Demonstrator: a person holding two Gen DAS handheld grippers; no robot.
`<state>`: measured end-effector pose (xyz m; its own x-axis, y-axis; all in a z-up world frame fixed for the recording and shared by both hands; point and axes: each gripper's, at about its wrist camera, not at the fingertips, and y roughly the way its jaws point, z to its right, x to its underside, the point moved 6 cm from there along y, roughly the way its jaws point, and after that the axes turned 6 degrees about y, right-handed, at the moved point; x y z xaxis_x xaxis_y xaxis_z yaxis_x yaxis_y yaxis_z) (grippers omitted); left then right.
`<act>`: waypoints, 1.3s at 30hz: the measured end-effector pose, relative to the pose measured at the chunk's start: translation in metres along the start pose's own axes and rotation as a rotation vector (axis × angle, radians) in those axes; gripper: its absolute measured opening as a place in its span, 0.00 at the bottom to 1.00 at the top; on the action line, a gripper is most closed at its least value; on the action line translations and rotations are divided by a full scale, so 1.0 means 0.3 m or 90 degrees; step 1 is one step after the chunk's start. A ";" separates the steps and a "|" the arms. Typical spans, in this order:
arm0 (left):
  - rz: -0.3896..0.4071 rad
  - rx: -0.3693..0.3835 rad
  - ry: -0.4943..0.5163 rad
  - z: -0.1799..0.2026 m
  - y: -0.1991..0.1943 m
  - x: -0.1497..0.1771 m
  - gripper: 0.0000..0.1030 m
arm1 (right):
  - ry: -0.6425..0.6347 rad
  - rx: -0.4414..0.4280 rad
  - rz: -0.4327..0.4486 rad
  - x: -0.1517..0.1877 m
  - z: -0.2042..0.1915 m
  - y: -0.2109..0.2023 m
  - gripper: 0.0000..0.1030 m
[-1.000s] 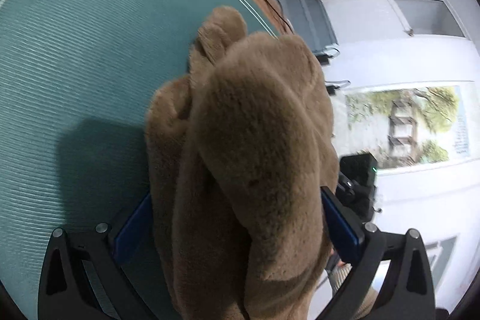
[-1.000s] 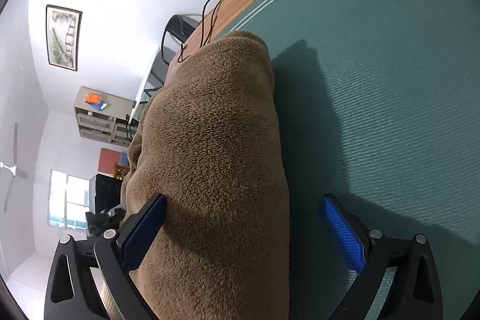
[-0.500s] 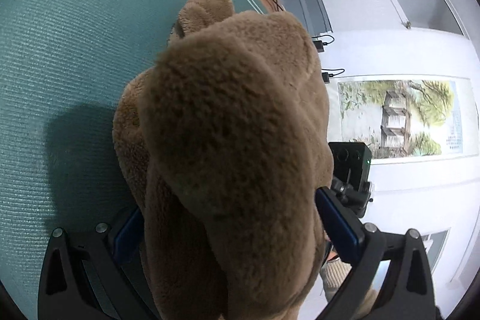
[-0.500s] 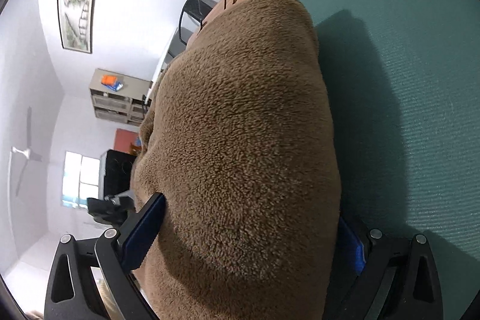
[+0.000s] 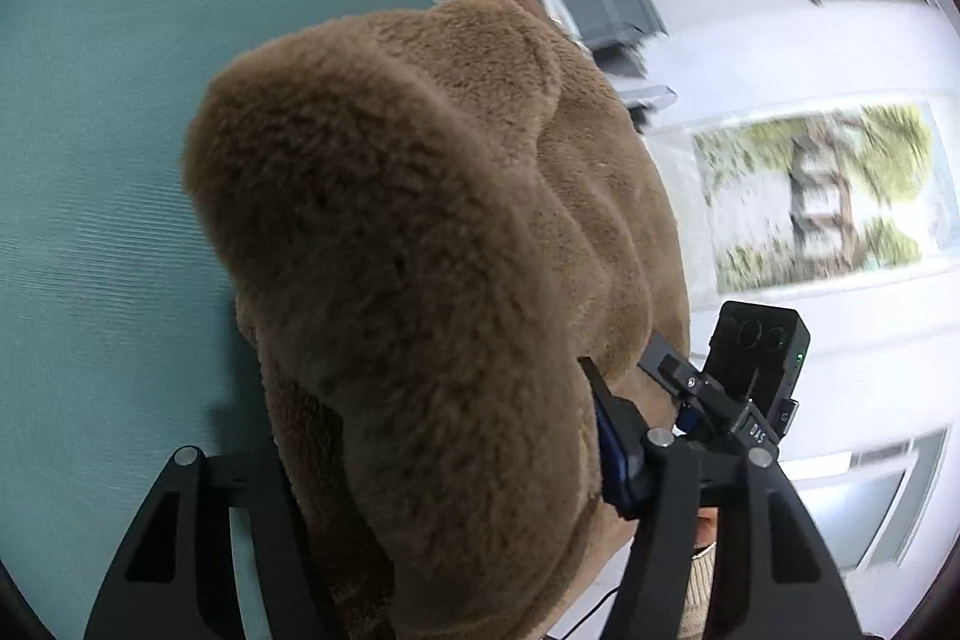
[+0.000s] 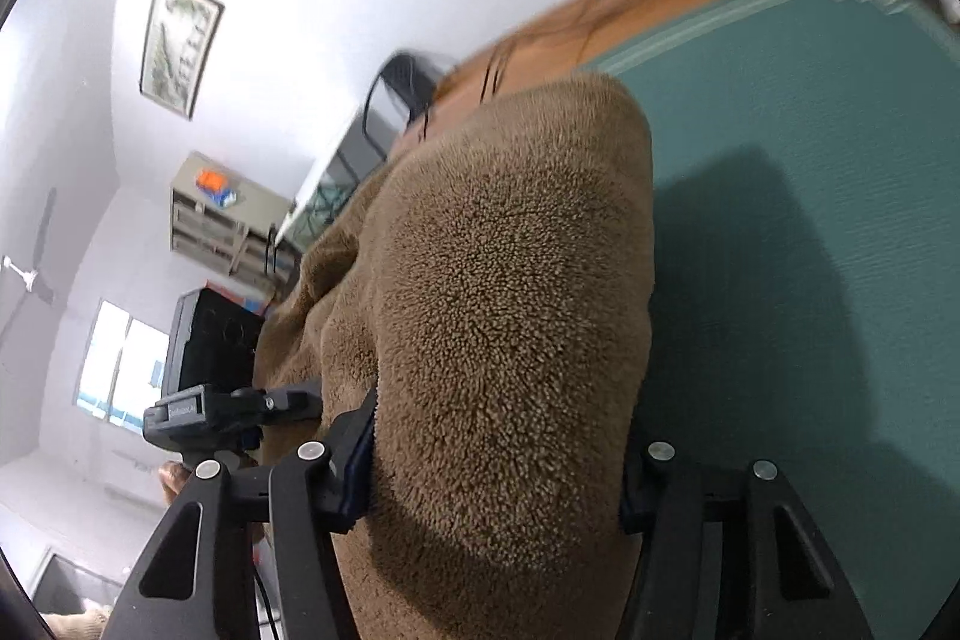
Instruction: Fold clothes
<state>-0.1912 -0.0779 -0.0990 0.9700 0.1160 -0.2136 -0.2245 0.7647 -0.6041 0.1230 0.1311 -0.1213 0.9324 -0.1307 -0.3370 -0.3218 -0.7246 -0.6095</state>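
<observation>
- We see the left gripper [image 5: 444,466] with its jaws closing on a thick bundle of brown plush fleece garment [image 5: 432,244]; the fabric fills the gap, and the blue pad [image 5: 609,445] on the right finger presses into it.
- In the left wrist view the other finger is buried under the fleece, so we cannot see where it meets the cloth.
- The right gripper [image 6: 498,466] is closing as well, with the same brown garment [image 6: 498,292] bulging between its jaws and both fingers dug into the pile.
- The garment is bunched into a fat roll, gathered up in front of both cameras above the teal ribbed mat [image 5: 102,160] that covers the tabletop.
- In the right wrist view the fleece casts a dark shadow [image 6: 750,250] onto the mat [image 6: 810,112].
- Beyond the mat's pale border runs a strip of orange-brown wooden tabletop [image 6: 600,16] crossed by thin black cables.
- From the left wrist view we catch the other gripper's black camera block [image 5: 759,340] just past the fleece, against a white wall with a blurred landscape picture [image 5: 822,196].
</observation>
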 end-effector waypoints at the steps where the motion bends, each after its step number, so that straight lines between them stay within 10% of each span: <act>1: -0.004 0.007 0.012 0.054 0.025 0.010 0.67 | 0.000 0.003 0.020 -0.005 0.018 -0.065 0.58; 13: -0.130 0.064 0.144 0.670 0.577 0.189 0.67 | 0.124 0.084 0.189 0.145 0.475 -0.878 0.58; 22: -0.201 -0.019 0.145 0.730 0.935 0.342 0.71 | 0.206 0.157 0.186 0.267 0.896 -1.097 0.59; 34: -0.073 -0.167 0.220 0.816 0.687 0.353 0.82 | 0.010 0.373 0.262 0.321 0.767 -1.219 0.79; 39: -0.002 -0.145 0.254 0.958 0.590 0.338 0.83 | -0.084 0.380 0.309 0.370 0.625 -1.236 0.82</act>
<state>-0.1056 0.2512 -0.0070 0.8689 -0.1741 -0.4633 -0.2794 0.6001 -0.7496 0.3150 0.5122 -0.0674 0.6490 -0.2309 -0.7249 -0.7580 -0.1150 -0.6420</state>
